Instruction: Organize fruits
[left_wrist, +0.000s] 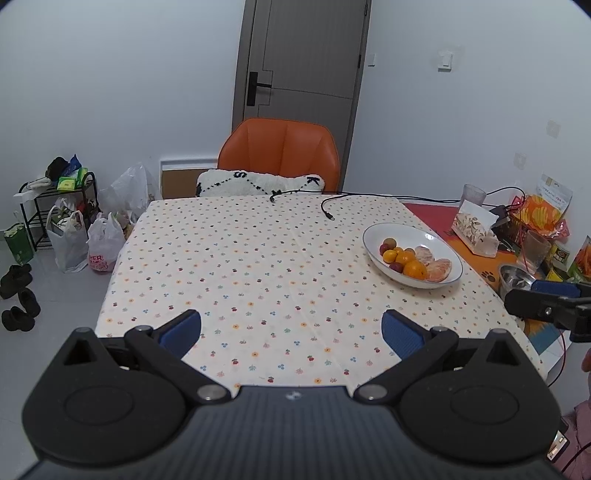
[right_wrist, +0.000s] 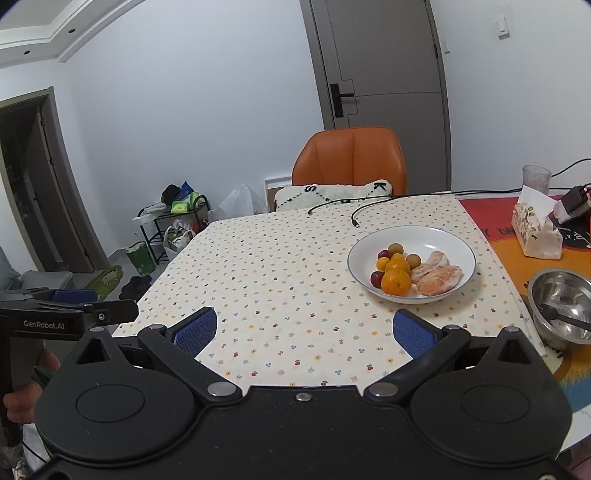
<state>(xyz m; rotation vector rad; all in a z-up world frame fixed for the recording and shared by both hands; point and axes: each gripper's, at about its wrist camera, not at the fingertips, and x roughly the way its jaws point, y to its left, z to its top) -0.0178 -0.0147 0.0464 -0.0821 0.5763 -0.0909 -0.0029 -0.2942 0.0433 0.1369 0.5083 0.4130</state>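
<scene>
Left gripper (left_wrist: 291, 334): jaws spread wide, nothing between the blue pads, held over the near edge of the table (left_wrist: 236, 266); in the right wrist view only its side showed at 9 o'clock, cut off by the frame edge.
Hand (right_wrist: 18, 402): partly seen under the left gripper's handle, mostly hidden by the right tool's body.
Cables (right_wrist: 354, 218): two loose black ends lay on the cloth at about 12 o'clock, their far runs lost past the table edge.
Right gripper (right_wrist: 304, 332): jaws spread apart, empty, over the near part of the flowered cloth; from the left wrist view only its tip showed at 3 o'clock, and its opening could not be told there.
White bowl (right_wrist: 461, 251): sat on the cloth at about 2 o'clock from the right gripper, well apart from both tools.
Fruits (right_wrist: 397, 282): all lay inside the bowl; oranges and small dark and tan round fruits on the left, hard to name singly.
Peeled citrus pieces (right_wrist: 441, 282): on the right of the bowl, touching, long axes running from 8 to 2 o'clock.
Steel bowl (right_wrist: 569, 291): at 3 o'clock, a dark utensil inside, its right side cut off.
</scene>
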